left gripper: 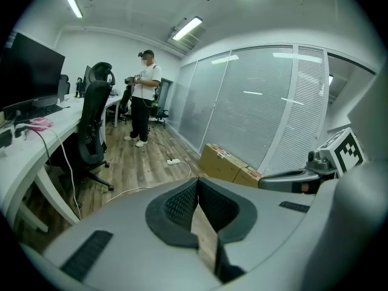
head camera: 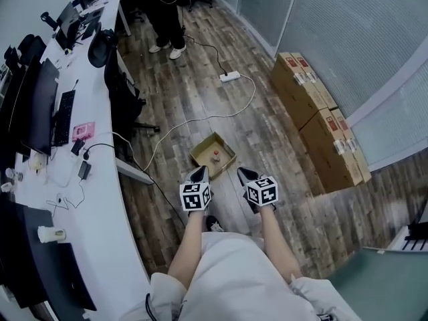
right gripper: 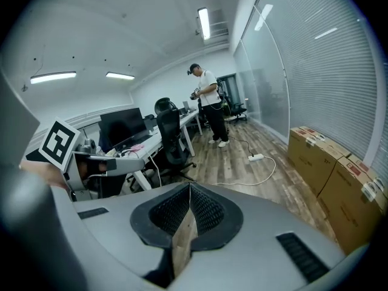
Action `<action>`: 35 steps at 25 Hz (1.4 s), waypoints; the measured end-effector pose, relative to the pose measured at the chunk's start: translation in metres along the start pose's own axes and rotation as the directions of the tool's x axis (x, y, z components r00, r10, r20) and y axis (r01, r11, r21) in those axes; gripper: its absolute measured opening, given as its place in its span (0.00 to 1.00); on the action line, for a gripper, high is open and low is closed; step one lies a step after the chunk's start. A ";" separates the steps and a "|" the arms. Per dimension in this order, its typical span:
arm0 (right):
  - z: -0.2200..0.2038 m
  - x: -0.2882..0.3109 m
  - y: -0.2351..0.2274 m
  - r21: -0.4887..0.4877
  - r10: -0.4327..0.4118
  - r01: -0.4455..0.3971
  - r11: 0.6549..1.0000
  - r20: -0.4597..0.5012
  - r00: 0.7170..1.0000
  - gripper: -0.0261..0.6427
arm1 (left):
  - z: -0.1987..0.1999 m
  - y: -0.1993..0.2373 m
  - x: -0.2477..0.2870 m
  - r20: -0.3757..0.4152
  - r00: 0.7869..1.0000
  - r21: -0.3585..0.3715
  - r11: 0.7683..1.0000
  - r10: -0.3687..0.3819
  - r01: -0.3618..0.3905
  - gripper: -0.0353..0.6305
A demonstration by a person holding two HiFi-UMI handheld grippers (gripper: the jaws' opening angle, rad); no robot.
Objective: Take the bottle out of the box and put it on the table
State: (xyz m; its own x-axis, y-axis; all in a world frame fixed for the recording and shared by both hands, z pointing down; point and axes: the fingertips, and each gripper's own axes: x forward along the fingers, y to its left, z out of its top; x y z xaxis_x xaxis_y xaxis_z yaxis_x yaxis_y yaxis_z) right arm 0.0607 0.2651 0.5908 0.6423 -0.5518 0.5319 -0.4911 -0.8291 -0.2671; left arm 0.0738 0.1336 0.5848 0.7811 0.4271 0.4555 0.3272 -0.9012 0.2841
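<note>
In the head view an open, shallow cardboard box point(head camera: 204, 147) lies on the wooden floor, and a small bottle point(head camera: 216, 156) with a dark cap stands upright inside it. Just short of the box my left gripper point(head camera: 198, 174) and right gripper point(head camera: 246, 175) are held side by side, both pointing toward it and apart from it. Each one's jaws meet at the tips with nothing between them: the left gripper point(left gripper: 197, 183) is shut and so is the right gripper point(right gripper: 189, 188). Neither gripper view shows the box or the bottle. A long white table point(head camera: 100, 199) runs down the left.
On the table are monitors point(head camera: 40, 105), a keyboard point(head camera: 64, 117) and cables. Black office chairs point(head camera: 124, 92) stand beside it. A person point(head camera: 164, 12) stands at the far end. A power strip point(head camera: 229, 77) with a white cable lies on the floor. Cardboard cartons point(head camera: 321, 116) line the glass wall on the right.
</note>
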 end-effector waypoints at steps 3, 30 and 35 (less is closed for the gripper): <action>0.013 0.014 -0.004 0.013 -0.015 0.014 1.000 0.048 0.999 0.10 | 0.004 0.015 0.017 -0.015 1.000 0.012 1.000 -0.016 0.016 0.08; 0.142 0.203 -0.064 0.041 0.329 -0.332 0.942 0.058 0.942 0.10 | 0.029 0.092 0.123 -0.092 0.995 -0.095 0.995 0.030 -0.038 0.08; 0.158 0.236 -0.066 -0.019 0.554 -0.557 0.830 -0.084 0.828 0.10 | 0.040 0.094 0.162 -0.109 0.989 -0.156 0.980 0.103 -0.119 0.08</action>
State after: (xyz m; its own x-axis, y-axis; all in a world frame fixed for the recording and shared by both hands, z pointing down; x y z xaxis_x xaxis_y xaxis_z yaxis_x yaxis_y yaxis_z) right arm 0.3379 0.1760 0.6064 0.2102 -0.9090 0.3599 -0.7768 -0.3788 -0.5031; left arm 0.2527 0.1152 0.6515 0.7478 0.3374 0.5718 0.1445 -0.9233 0.3558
